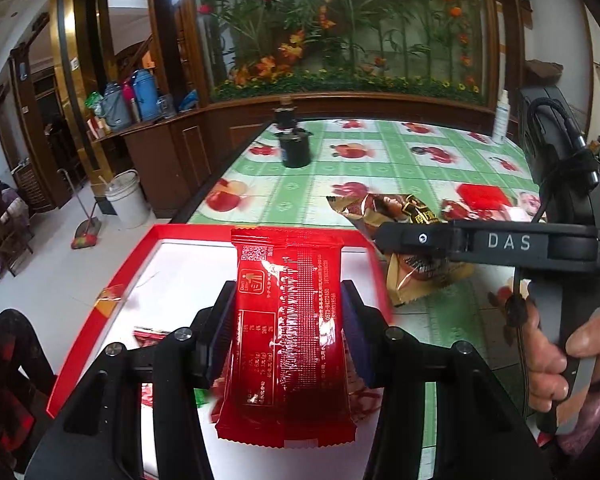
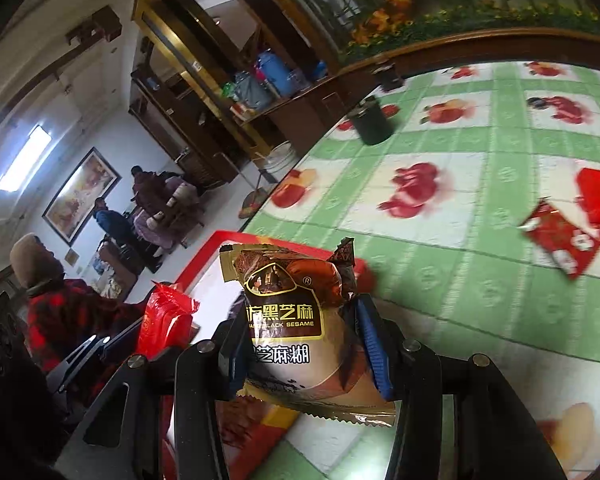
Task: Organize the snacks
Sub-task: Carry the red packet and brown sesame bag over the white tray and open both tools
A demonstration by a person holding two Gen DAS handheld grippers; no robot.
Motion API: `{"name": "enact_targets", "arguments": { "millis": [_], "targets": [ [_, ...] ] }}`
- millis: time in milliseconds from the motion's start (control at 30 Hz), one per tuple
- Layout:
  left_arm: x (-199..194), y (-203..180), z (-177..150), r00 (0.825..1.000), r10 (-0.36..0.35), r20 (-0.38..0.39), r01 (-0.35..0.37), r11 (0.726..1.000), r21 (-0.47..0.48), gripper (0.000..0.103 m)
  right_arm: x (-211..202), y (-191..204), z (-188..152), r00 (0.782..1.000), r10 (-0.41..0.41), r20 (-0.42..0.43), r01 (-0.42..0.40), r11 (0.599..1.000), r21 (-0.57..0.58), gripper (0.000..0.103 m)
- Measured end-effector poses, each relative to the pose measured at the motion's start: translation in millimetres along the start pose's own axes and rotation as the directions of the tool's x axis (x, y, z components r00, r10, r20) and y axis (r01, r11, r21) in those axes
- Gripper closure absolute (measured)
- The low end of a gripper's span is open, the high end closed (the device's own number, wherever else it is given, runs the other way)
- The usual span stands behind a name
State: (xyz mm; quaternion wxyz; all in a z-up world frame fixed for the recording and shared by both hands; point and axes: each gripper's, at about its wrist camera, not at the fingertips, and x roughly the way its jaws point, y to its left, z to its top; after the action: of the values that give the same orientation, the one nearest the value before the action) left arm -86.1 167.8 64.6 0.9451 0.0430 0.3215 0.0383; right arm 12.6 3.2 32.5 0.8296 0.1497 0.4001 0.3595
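Note:
My left gripper [image 1: 288, 296] is shut on a red snack packet [image 1: 288, 352], its blue pads pressing both long sides. The packet hangs over a red-rimmed box [image 1: 196, 231] with a white floor, at the table's near left corner. A small red packet [image 1: 148, 336] lies inside it. To the right, a hand holds my right gripper [image 1: 392, 240], shut on a brown and gold black sesame packet [image 1: 388, 206]. In the right wrist view that right gripper [image 2: 300, 320] pinches the sesame packet [image 2: 284, 292] beside the box rim [image 2: 204, 254], and the red packet [image 2: 164, 320] shows at the left.
A green checked tablecloth with fruit prints [image 2: 460, 240] covers the table. Loose red packets [image 2: 560, 244] lie at the right, a black jar [image 1: 296, 148] stands toward the far left and a white bottle [image 1: 501, 116] at the far right. People sit beyond the left edge.

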Motion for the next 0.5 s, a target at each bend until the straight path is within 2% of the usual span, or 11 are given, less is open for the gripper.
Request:
{"name": "enact_targets", "arguments": {
  "millis": [500],
  "targets": [
    [11.2,50.8,-9.1,0.996,0.080,-0.025,-0.082,0.993,-0.081,0.055,50.5,42.2,-8.3,0.998,0.023,-0.058,-0.026,0.998,-0.051,0.054]
  ]
}}
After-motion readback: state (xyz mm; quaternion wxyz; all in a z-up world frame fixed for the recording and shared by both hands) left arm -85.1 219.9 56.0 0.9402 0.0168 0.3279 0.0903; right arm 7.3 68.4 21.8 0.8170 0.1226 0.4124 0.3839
